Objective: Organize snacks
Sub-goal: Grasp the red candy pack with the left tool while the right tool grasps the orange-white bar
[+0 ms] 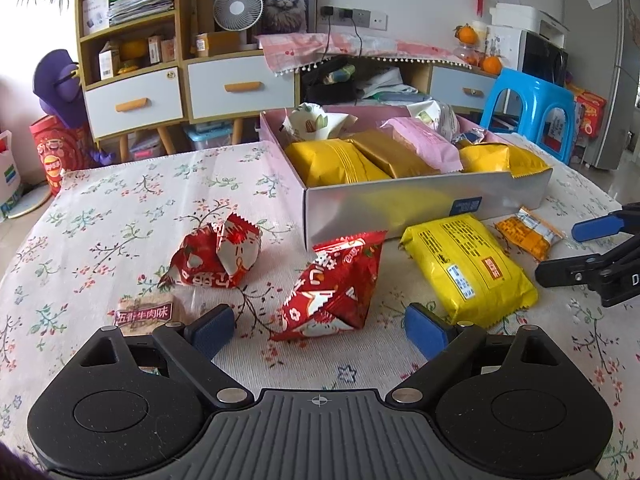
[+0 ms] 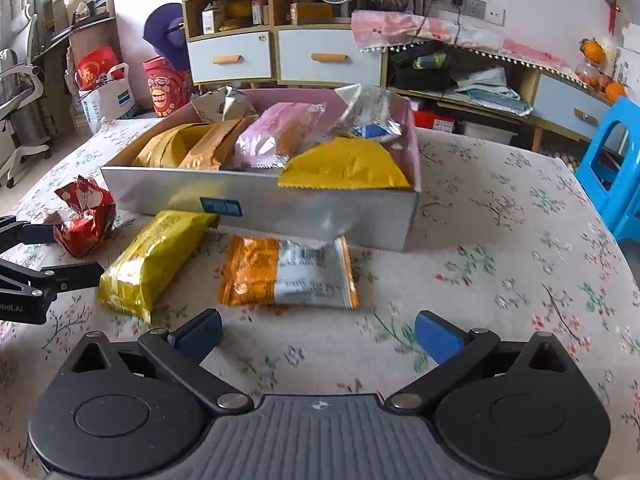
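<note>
In the left wrist view we go from left to right. At the lower left, a small tan snack pack lies on the worktop, partly hidden behind one finger. Next come two red snack bags: one crumpled left of the middle, and one in the middle, just ahead of our left tool. That tool is spread wide and holds nothing. To the right lies a big yellow pack, then a small orange pack. Above them, in the upper middle, sits the box, already full of snacks.

In the right wrist view, the orange and silver pack lies in the middle, just ahead of our right tool. It is spread wide too, with nothing in it.

What could go wrong? We think the shiny bags are puffy and slippery, so a pinch near the edge may let one slide out. The box is crowded, so a new bag could tip over the side. Our two tools are close, so they may bump.
</note>
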Motion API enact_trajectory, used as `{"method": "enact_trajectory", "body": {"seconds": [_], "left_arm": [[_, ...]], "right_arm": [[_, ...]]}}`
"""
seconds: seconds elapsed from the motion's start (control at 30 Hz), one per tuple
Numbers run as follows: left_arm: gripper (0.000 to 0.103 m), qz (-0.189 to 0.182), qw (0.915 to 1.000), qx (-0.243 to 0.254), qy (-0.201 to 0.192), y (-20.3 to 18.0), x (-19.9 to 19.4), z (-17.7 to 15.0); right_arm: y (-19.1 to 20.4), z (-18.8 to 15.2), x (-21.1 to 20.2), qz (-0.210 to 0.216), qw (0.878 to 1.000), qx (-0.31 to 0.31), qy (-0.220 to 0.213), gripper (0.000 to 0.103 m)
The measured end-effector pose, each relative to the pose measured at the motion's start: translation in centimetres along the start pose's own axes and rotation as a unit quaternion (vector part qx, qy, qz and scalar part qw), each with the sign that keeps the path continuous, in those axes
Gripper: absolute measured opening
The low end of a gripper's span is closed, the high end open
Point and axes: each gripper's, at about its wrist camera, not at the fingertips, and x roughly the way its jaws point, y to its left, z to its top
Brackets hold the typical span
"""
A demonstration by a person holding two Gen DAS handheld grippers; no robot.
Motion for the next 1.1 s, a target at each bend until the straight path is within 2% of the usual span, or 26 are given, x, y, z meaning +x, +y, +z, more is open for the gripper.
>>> {"method": "enact_trajectory", "body": {"seconds": [0.17, 0.33, 0.5, 0.67, 0.7, 0.8, 0.87, 0.9, 1.1], "left_arm": [[0.090, 0.005, 1.0000, -0.007, -0.003, 0.1, 0.6, 0.6], [0.076, 0.007, 0.9998, -0.018, -0.011, 0.4, 0.8, 0.9], [0.062, 0.005, 0.9996, -0.021, -0.017, 0.5, 0.7, 1.0], [0.048, 0.003, 0.9995, -0.022, -0.021, 0.3, 0.6, 1.0], [0.044, 0.003, 0.9995, -0.024, -0.021, 0.3, 0.5, 1.0], [0.043, 0.000, 0.9993, -0.031, -0.022, 0.3, 0.2, 0.8], [0.035, -0.003, 0.9991, -0.036, -0.021, 0.1, -0.3, 0.4], [0.032, -0.005, 0.9991, -0.036, -0.020, 0.0, -0.6, 0.2], [0.032, -0.018, 0.9991, -0.037, -0.014, -0.5, -2.2, -0.7]], "right_arm": [[0.3, 0.6, 0.7, 0.003, 1.000, -0.004, -0.008, 0.094], [0.6, 1.0, 1.0, 0.007, 1.000, -0.008, -0.014, 0.093], [0.9, 1.3, 1.0, 0.012, 1.000, -0.013, -0.020, 0.082], [1.4, 1.5, 0.7, 0.020, 0.999, -0.021, -0.026, 0.063], [1.5, 1.6, 0.7, 0.022, 0.999, -0.023, -0.027, 0.062], [1.8, 1.5, 0.4, 0.022, 0.999, -0.034, -0.031, 0.056], [1.8, 1.5, 0.1, 0.020, 0.998, -0.038, -0.036, 0.049], [1.7, 1.6, 0.0, 0.021, 0.998, -0.037, -0.035, 0.049], [1.3, 1.1, -0.9, 0.035, 0.999, -0.028, -0.031, 0.048]]}}
